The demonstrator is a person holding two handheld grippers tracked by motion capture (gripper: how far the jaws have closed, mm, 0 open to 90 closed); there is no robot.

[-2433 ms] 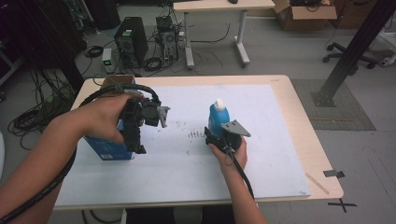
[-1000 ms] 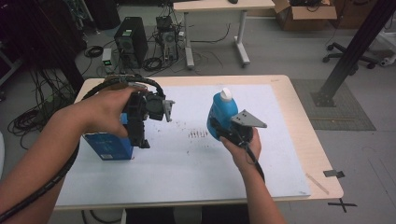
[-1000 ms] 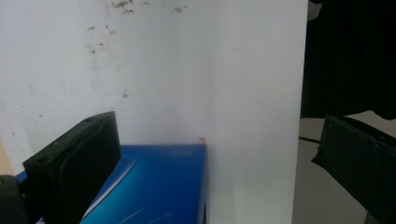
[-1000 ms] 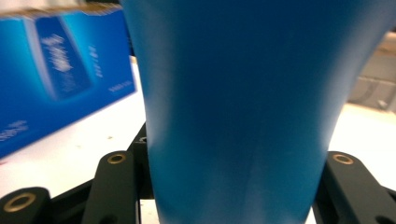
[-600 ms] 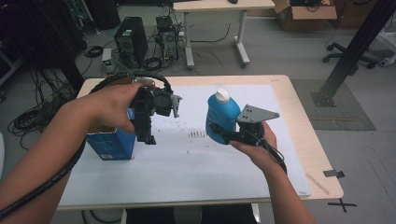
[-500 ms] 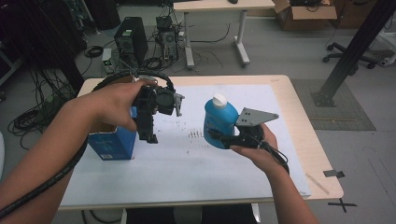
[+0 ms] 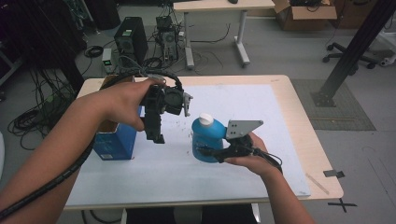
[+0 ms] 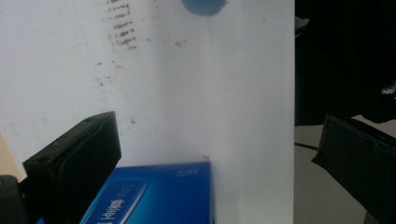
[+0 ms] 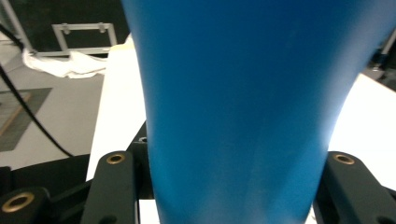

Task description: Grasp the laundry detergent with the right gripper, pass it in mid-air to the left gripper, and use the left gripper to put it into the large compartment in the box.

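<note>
The right gripper [image 7: 212,151] is closed on the lower body of the blue bottle [image 7: 207,140], one jaw bearing on each side; the right gripper view shows the bottle wall filling the space between the jaws. The bottle stands upright at centre frame in the high view, white cap [image 7: 206,120] uppermost; whether its base touches the surface cannot be told. The left gripper [image 7: 154,133] hangs with jaws pointing down, spread wide and empty, at centre left, just beside the blue box [image 7: 114,142].

Hazards, as judgement:
- The grip sits low on a tall, smooth, tapering body. A quick swing or tilt could let the bottle pivot or slide between the jaws.
- A loose cap would permit spillage if the bottle tips.
- The left gripper hangs near the box's open top and could snag it if lowered without care.

Surface: a light wooden table [image 7: 299,116] covered by a white sheet [image 7: 233,100] bearing small dark marks. Room: grey floor, a computer tower [image 7: 130,39] and tangled cables at upper left, a second table [image 7: 219,5] at top centre, a cardboard carton [image 7: 303,8] at upper right.
</note>
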